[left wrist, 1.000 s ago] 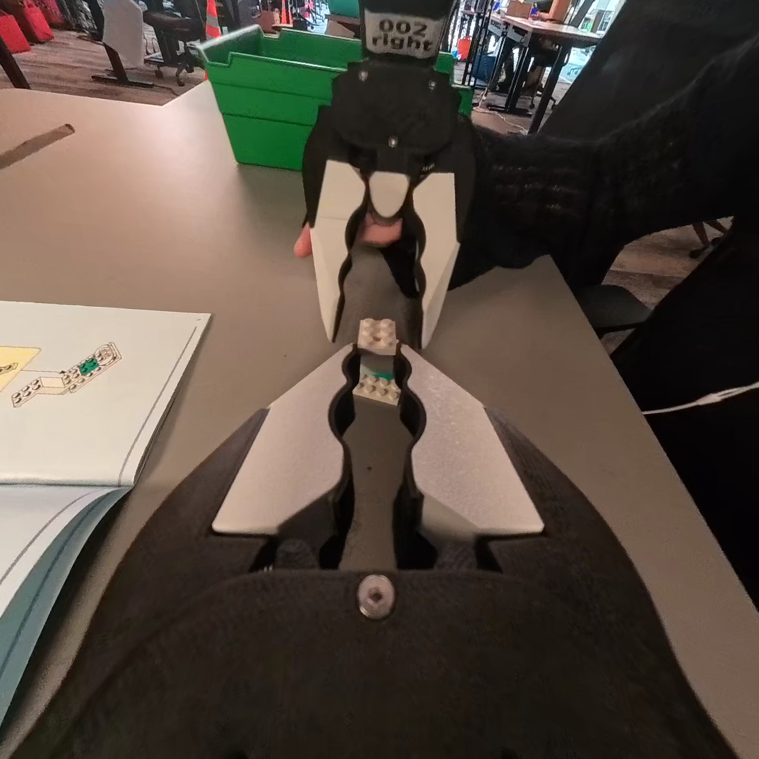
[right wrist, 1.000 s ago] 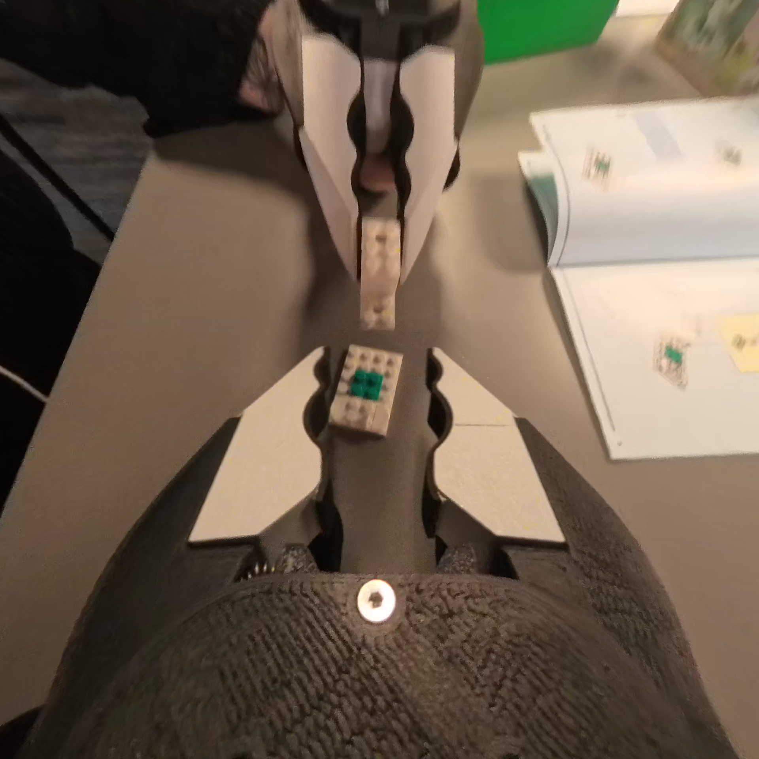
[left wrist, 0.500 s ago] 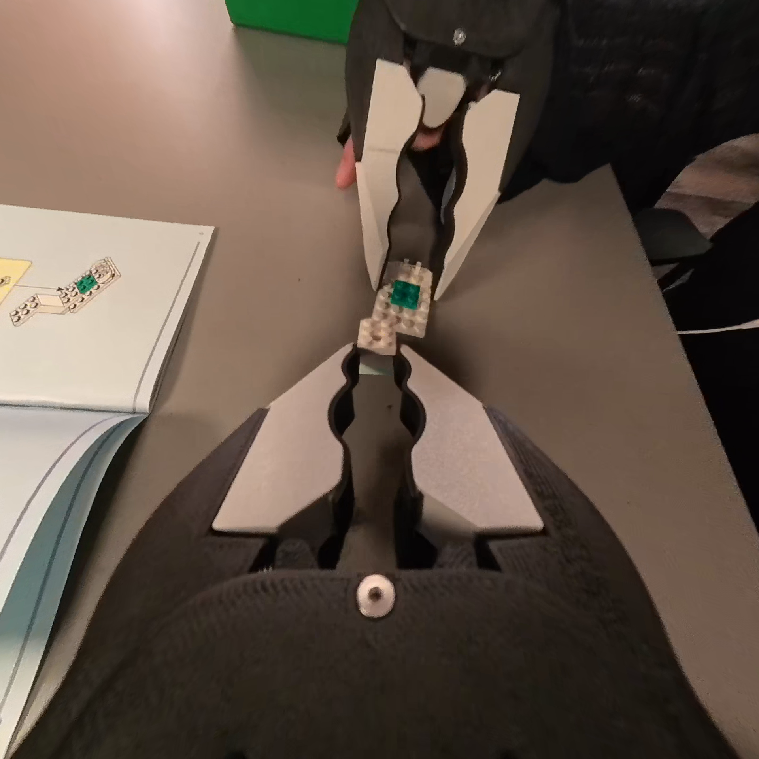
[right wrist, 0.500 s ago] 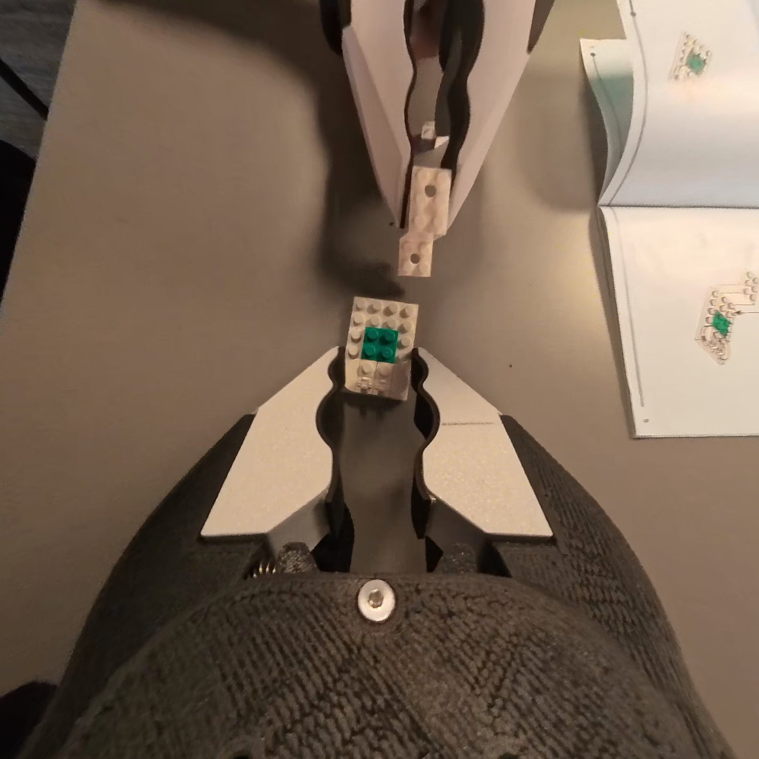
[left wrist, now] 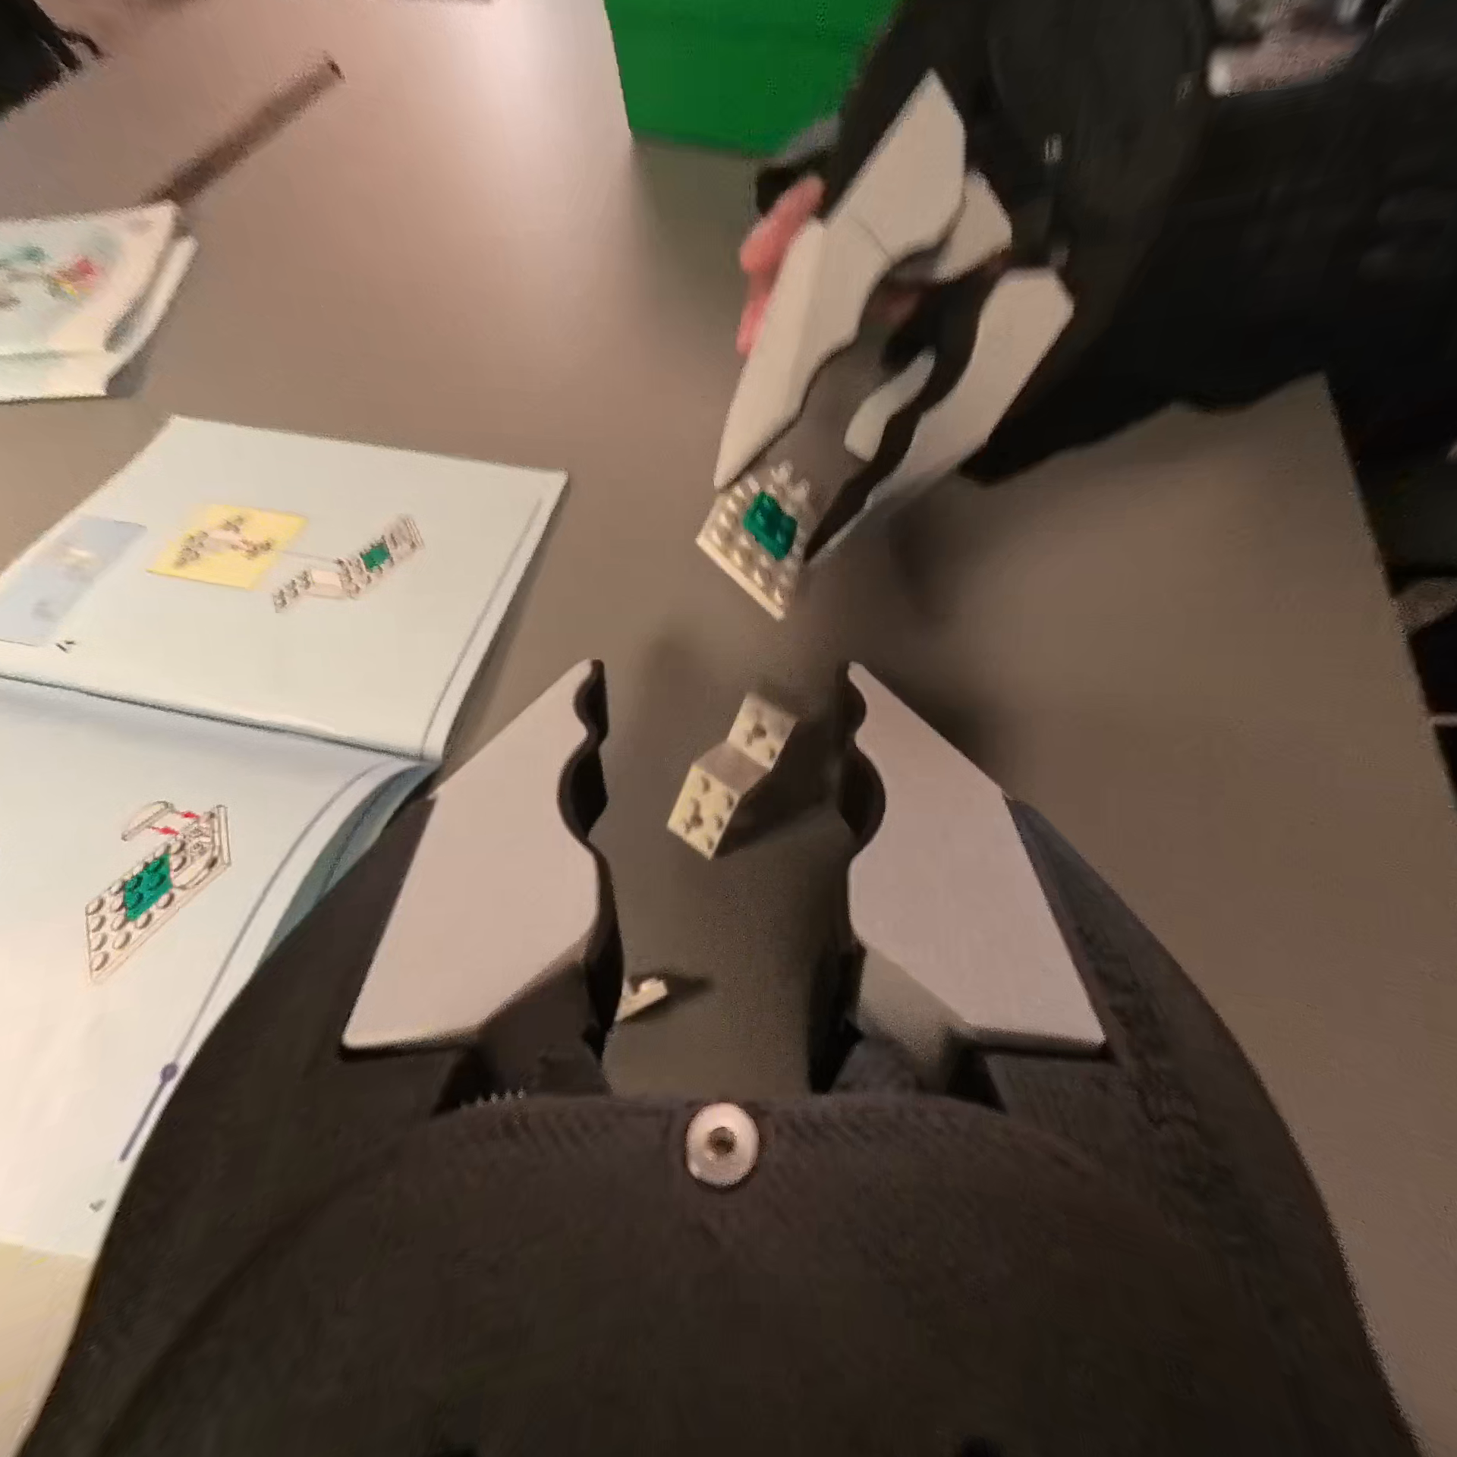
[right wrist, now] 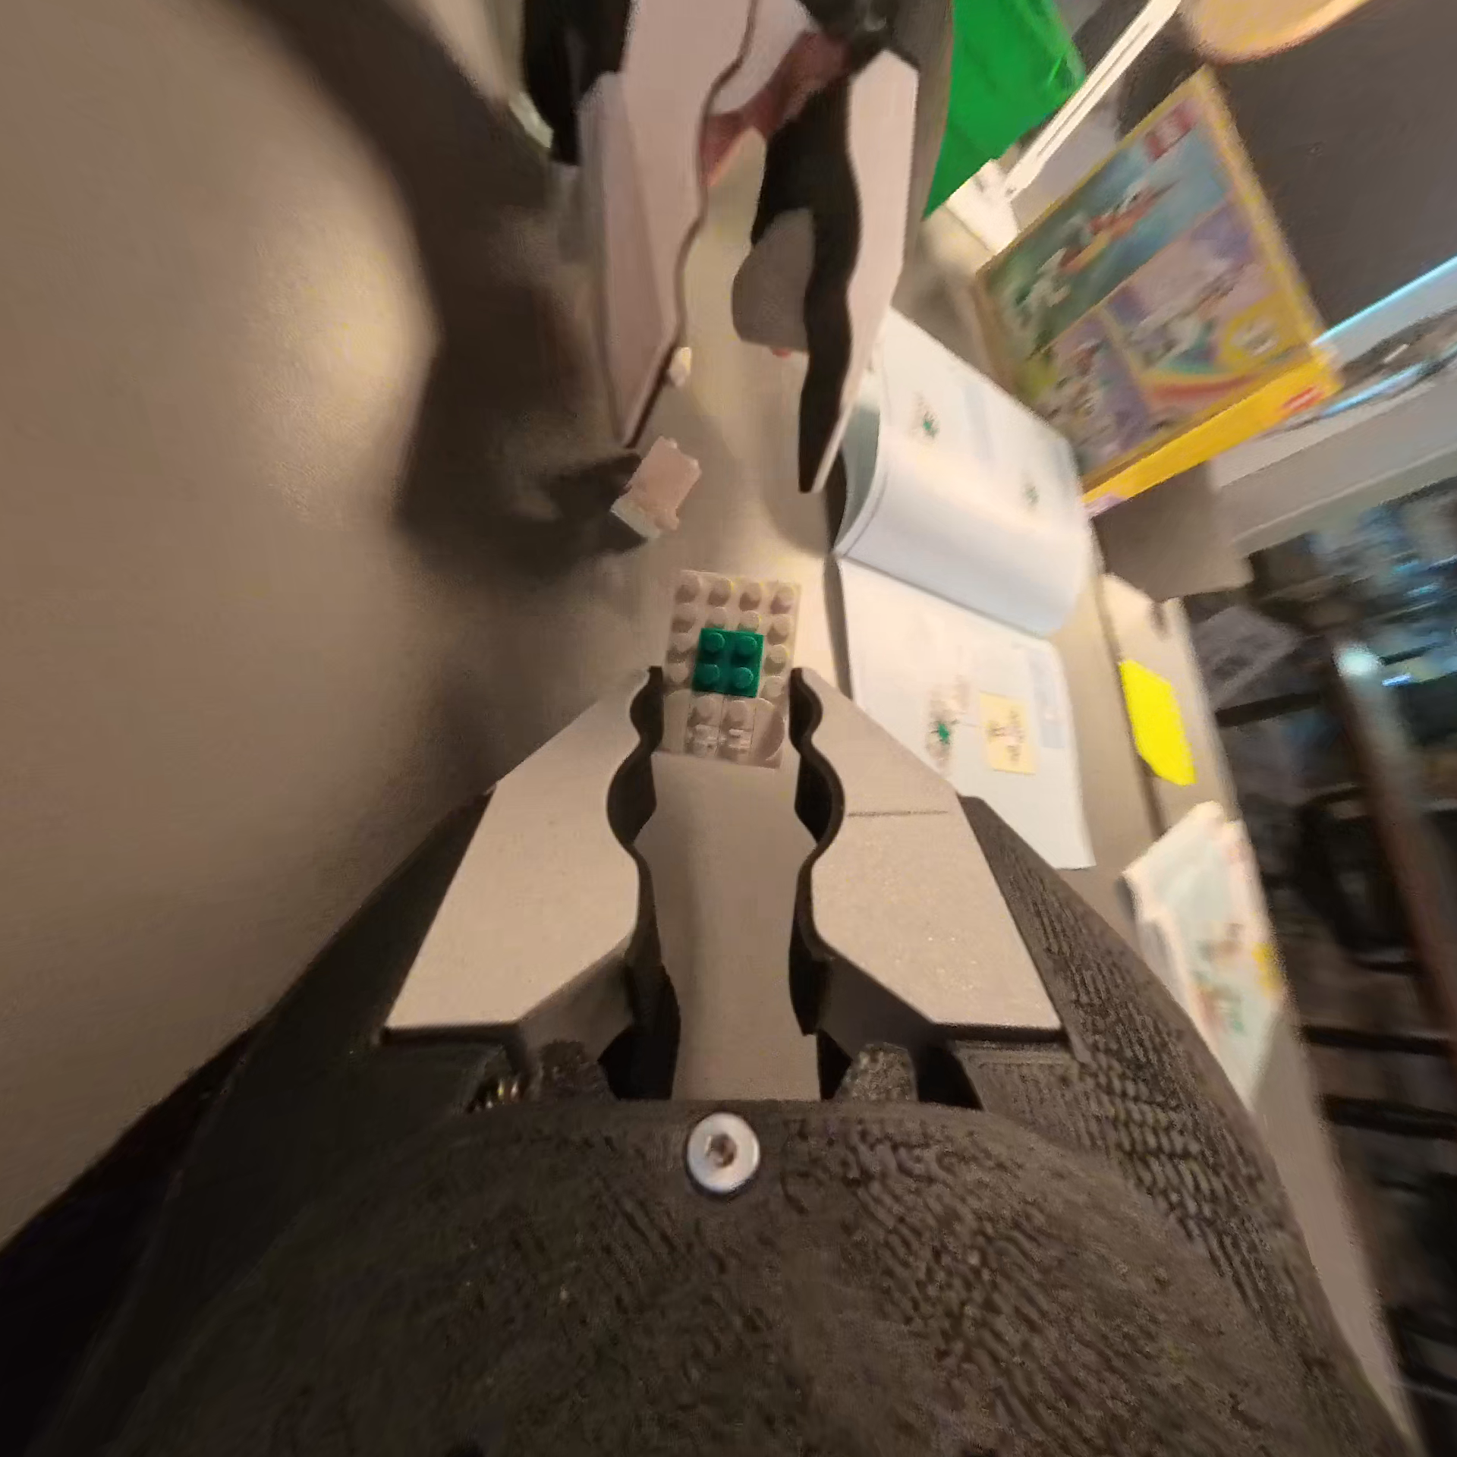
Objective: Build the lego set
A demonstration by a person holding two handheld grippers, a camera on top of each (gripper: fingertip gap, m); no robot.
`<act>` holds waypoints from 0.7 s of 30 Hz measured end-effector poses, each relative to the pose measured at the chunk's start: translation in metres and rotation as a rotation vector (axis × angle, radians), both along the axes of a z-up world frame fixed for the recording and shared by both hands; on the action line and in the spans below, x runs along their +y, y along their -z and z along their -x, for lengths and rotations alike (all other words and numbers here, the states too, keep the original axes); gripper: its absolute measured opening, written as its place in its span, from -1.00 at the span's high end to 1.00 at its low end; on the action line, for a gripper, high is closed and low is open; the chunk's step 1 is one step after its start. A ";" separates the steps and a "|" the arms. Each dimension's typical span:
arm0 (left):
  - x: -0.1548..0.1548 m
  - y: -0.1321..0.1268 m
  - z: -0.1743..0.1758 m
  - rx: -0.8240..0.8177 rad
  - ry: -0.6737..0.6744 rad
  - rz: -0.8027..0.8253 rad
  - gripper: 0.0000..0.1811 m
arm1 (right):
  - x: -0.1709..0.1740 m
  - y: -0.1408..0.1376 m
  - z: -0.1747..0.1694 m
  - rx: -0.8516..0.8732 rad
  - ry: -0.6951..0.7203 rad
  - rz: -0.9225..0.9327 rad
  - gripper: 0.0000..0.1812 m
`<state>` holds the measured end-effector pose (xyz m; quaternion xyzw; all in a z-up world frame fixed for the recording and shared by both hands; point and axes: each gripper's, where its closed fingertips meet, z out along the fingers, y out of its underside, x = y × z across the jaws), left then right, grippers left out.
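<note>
My left gripper (left wrist: 721,678) is open and empty, its jaws wide apart. A grey stepped brick piece (left wrist: 737,776) sits loose on the table between its fingertips and touches neither finger. It also shows in the right wrist view (right wrist: 654,497), below the left gripper (right wrist: 721,465). My right gripper (right wrist: 725,674) is shut on a grey studded plate (right wrist: 737,607) with a green 2x2 brick (right wrist: 729,661) on top. In the left wrist view the right gripper (left wrist: 773,512) holds the plate (left wrist: 749,560) tilted above the table, beyond the stepped piece. Both views are blurred.
An open instruction booklet (left wrist: 260,599) lies to the left. A small light piece (left wrist: 642,997) lies between the left fingers near their base. A green bin (left wrist: 725,71) stands at the back. A colourful set box (right wrist: 1143,276) and a yellow note (right wrist: 1155,725) show near the booklet (right wrist: 962,544). Some 6 cm of space lies between my two pairs of fingers.
My left gripper has opened and let go of the grey stepped piece, which now lies on the table. The two grippers have drawn apart; the right one keeps the plate, now tilted.
</note>
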<state>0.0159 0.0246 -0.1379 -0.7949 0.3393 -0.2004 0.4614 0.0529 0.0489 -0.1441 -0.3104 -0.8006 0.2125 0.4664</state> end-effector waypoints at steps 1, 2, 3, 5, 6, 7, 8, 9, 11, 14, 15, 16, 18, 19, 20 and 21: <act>0.001 -0.005 -0.002 -0.032 -0.015 -0.007 0.40 | -0.002 -0.004 0.001 0.041 -0.018 -0.059 0.67; 0.002 -0.007 -0.004 -0.051 -0.027 0.001 0.41 | -0.006 -0.007 0.003 0.078 -0.039 -0.112 0.67; 0.002 -0.007 -0.006 -0.064 -0.032 0.015 0.41 | -0.010 -0.010 0.004 0.110 -0.053 -0.157 0.66; 0.001 -0.005 -0.013 -0.086 -0.027 0.042 0.43 | -0.016 -0.015 0.006 0.153 -0.074 -0.234 0.67; 0.000 -0.006 -0.016 -0.101 -0.018 0.052 0.46 | -0.018 -0.017 0.006 0.172 -0.082 -0.267 0.67; -0.001 -0.007 -0.019 -0.124 -0.009 0.059 0.50 | -0.020 -0.018 0.007 0.188 -0.087 -0.298 0.67; -0.002 -0.010 -0.022 -0.150 -0.001 0.061 0.58 | -0.022 -0.019 0.007 0.200 -0.093 -0.327 0.65; -0.002 -0.014 -0.024 -0.173 0.006 0.054 0.71 | -0.023 -0.020 0.008 0.210 -0.098 -0.352 0.66; -0.004 -0.022 -0.026 -0.179 0.033 -0.009 0.93 | -0.024 -0.020 0.008 0.219 -0.100 -0.381 0.66; -0.003 -0.021 -0.021 -0.021 0.047 -0.120 0.96 | -0.027 -0.030 0.006 0.244 -0.100 -0.274 0.59; -0.006 -0.020 -0.023 0.023 0.073 -0.153 0.96 | -0.026 -0.032 0.006 0.233 -0.086 -0.207 0.49; -0.010 -0.019 -0.026 0.060 0.107 -0.177 0.96 | -0.026 -0.032 0.006 0.200 -0.077 -0.139 0.45; -0.015 -0.016 -0.032 0.122 0.150 -0.213 0.96 | -0.030 -0.028 0.005 0.139 -0.083 -0.024 0.45; -0.018 -0.014 -0.035 0.147 0.170 -0.227 0.96 | -0.033 -0.025 0.004 0.101 -0.092 0.019 0.52; -0.020 -0.013 -0.038 0.161 0.194 -0.244 0.96 | -0.036 -0.020 0.003 0.066 -0.100 0.050 0.55; -0.023 -0.013 -0.041 0.165 0.213 -0.264 0.96 | -0.039 -0.016 0.002 0.035 -0.105 0.069 0.61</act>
